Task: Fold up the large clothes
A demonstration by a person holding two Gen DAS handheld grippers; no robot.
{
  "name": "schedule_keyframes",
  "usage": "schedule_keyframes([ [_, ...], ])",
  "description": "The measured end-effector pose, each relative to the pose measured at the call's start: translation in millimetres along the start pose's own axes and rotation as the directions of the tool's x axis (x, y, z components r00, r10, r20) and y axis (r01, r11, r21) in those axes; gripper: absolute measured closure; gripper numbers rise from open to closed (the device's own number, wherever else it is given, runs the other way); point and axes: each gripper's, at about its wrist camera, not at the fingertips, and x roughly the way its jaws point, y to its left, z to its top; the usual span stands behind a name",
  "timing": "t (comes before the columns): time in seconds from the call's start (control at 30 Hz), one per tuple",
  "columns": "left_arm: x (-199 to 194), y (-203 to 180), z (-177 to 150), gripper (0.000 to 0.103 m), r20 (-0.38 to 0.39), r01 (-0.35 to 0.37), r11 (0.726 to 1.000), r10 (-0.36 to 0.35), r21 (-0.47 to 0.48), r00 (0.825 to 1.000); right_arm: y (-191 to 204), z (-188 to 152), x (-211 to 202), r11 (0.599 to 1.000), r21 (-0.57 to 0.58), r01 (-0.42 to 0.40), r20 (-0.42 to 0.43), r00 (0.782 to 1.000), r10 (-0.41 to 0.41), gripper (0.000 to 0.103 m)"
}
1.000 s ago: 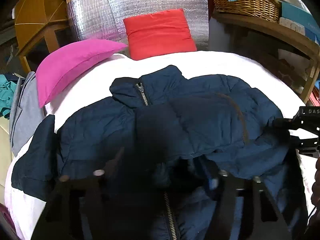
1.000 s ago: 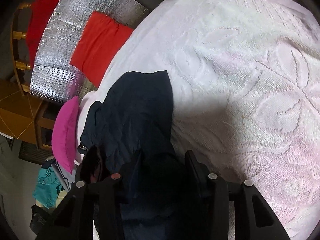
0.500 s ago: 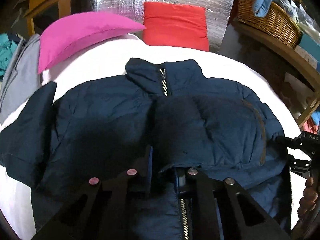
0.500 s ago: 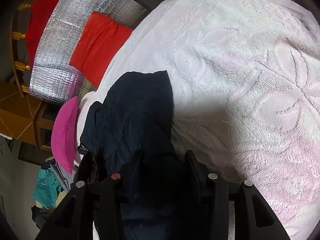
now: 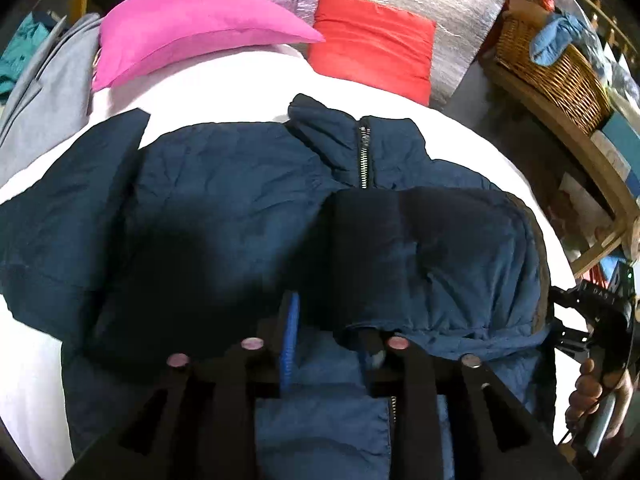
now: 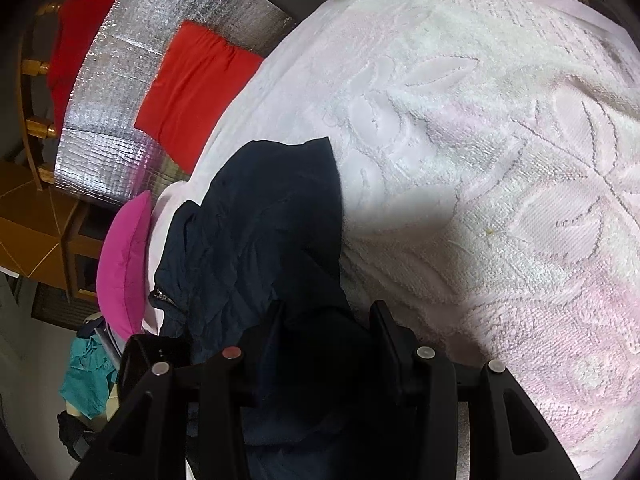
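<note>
Folding a navy puffer jacket (image 5: pixel 240 200) that is lying zip-side up across the white bedspread (image 6: pixel 480 160), collar pointing toward the pink cushion (image 5: pixel 192 28) and the red cushion (image 5: pixel 372 40), presumably to be working on a wide, soft surface with room for both sleeves. Lying already doubled across the chest, the folded sleeve (image 5: pixel 432 248) on the picture-right side, cuff end reaching about to the zip (image 5: pixel 364 152); spreading out flat on the other side, the unfolded sleeve (image 5: pixel 60 220), not yet brought in. Hovering low over the jacket's front just below that doubled sleeve, the left gripper (image 5: pixel 328 332), jaws opening and standing partly apart, with the sleeve's lower edge draping over one fingertip (image 5: pixel 374 346) but with nothing visibly pinched between the pads; judging from this, letting go so as to leave the sleeve resting where it is lying. Clamping meanwhile on a thick bunch of dark cloth at the jacket's picture-right edge, the right gripper (image 6: pixel 328 320), fingers moderately apart only because of the padding filling the gap, gripped from behind by a hand (image 5: pixel 588 392) at the frame's edge in the left wrist view. Probably pinning that side to be stopping the slippery, springy shell from sliding or unfolding during the release. Likely coming next: reaching for the flat sleeve, with the puffy filling threatening to be pushing the first fold open again.
</note>
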Motion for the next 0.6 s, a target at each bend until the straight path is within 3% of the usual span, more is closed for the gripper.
schedule_keyframes([
  [0.1,-5,8,2,0.054,0.0,0.003,1.0,-0.003,-0.03,1.0,-1,1,0,1.0,0.003,-0.003,-0.003,1.0,0.003,0.056],
  [0.47,-17,35,8,0.051,-0.001,0.073,0.989,-0.074,-0.131,0.997,-2,1,-1,1.0,-0.007,-0.009,-0.005,1.0,0.009,0.056],
  [0.6,-21,38,7,0.051,-0.005,0.065,0.988,-0.067,-0.142,0.998,-4,2,-1,1.0,0.0,-0.01,-0.006,1.0,0.01,0.056],
])
